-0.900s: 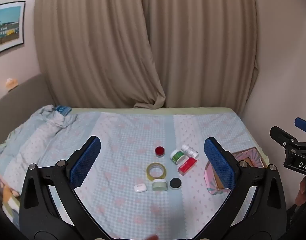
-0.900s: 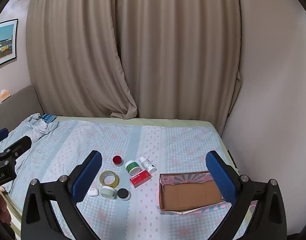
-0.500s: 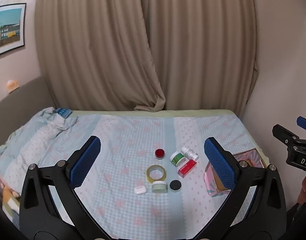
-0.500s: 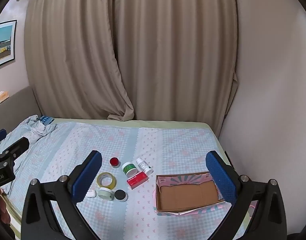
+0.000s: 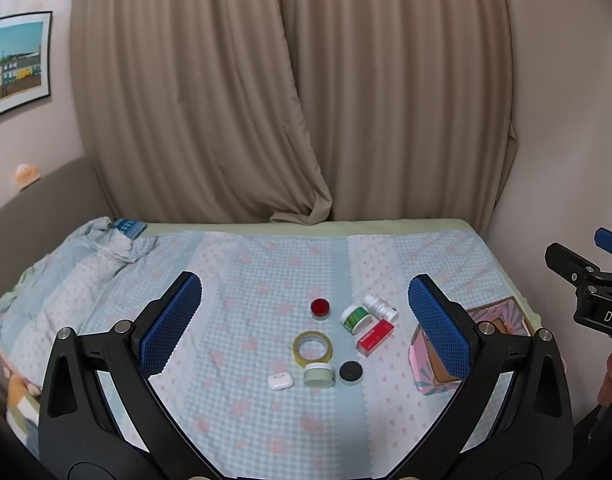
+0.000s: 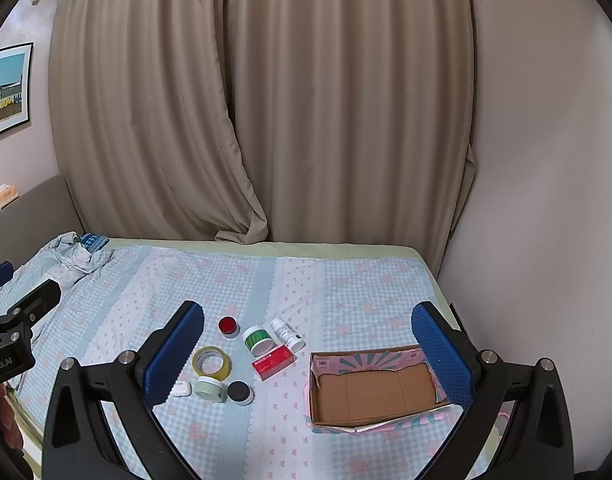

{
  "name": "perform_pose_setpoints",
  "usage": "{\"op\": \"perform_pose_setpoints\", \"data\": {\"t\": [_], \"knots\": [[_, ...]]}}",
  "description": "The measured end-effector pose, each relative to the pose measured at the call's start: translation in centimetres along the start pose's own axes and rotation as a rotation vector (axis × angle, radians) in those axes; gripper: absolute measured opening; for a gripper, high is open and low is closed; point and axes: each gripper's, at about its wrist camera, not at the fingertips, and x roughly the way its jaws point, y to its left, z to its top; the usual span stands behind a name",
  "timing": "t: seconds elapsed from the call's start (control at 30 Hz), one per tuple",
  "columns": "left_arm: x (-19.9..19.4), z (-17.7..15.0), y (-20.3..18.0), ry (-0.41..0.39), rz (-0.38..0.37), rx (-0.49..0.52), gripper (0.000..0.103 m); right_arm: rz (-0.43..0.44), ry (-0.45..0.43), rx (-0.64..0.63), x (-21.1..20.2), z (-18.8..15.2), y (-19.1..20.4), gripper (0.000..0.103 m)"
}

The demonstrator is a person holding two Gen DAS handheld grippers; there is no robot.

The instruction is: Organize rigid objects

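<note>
Both grippers spread, empty, high above the bed (image 6: pixel 346 280): left gripper (image 5: pixel 306 320), right gripper (image 6: pixel 308 340). Cardboard box (image 6: pixel 376 394) sits empty at the bed's near right edge. Left of it, mid-bed, loose cluster: black-lid jar (image 6: pixel 239 392), pale jar (image 6: pixel 209 388), earbud case (image 6: pixel 181 389), tape roll (image 6: pixel 211 360), red box (image 6: pixel 273 361), green-lid jar (image 6: pixel 257 339), white bottle (image 6: pixel 287 334), red-lid jar (image 6: pixel 228 326) farthest. Best start: descend straight over one edge item; neighbours nearly touch.

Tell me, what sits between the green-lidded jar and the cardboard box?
In the right wrist view, the red box and white bottle lie between green-lidded jar and cardboard box.
</note>
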Motion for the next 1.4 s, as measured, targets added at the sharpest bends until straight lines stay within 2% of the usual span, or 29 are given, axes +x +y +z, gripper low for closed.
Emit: {"op": "perform_pose_setpoints", "data": {"t": [1.4], "knots": [[-0.39,0.06,-0.37,0.029,0.006,-0.017,0.103,0.019,0.004,0.007,-0.47,0.19,0.33,0.103]]}}
